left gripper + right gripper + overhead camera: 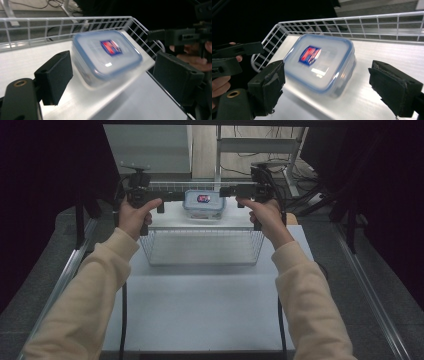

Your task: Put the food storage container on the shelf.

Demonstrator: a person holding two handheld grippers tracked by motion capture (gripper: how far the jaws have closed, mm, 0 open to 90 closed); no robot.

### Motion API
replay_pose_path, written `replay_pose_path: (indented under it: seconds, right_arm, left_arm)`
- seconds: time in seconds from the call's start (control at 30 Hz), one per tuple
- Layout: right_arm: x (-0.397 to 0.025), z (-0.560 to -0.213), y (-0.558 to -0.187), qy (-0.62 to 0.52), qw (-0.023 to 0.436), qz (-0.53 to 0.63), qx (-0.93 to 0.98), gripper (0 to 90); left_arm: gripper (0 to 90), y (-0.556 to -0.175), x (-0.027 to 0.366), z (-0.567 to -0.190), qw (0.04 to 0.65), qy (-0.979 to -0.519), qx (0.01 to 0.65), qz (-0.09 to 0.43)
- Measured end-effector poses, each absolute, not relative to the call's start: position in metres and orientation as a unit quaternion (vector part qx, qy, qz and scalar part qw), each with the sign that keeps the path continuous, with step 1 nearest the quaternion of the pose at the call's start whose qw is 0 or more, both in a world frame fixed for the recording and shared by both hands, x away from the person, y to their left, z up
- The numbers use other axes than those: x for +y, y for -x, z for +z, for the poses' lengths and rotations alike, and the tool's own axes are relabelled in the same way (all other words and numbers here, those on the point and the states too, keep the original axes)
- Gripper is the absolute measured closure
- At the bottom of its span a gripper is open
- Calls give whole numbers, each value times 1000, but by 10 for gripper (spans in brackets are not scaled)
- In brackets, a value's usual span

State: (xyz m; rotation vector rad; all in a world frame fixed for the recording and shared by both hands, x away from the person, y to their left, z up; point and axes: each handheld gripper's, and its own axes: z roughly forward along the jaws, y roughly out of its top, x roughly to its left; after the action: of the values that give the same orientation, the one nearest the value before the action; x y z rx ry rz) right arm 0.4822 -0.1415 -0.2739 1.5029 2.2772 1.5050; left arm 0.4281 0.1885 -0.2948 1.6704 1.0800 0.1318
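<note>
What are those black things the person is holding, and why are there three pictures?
Those are grabbing tools, one in each hand, each with two black jaws that pinch like tongs. The high view looks down from above the table: the left tool and the right tool point at each other from either side of a plastic box with a blue-rimmed lid. The other two pictures come from small cameras riding on the tools, so you look along the jaws. Both tools are open, and the box sits between their jaws, not pinched yet. It rests on a white surface inside a wire basket.
</note>
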Motion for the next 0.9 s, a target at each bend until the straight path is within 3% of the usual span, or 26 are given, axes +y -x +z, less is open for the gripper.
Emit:
replay_pose_path:
  seconds: [0.43,0.63,0.9]
  right_arm:
    - [-168,-302,-417,-369,60,510,775,208]
    - [-175,-325,-383,-339,82,509,787,214]
    - [-196,-387,-329,-314,117,510,792,218]
  left_arm:
    - [176,-360,186,-322,542,-727,411,93]
    - [186,-330,188,-361,528,-739,403,114]
    - [202,-289,183,-425,503,-759,389,141]
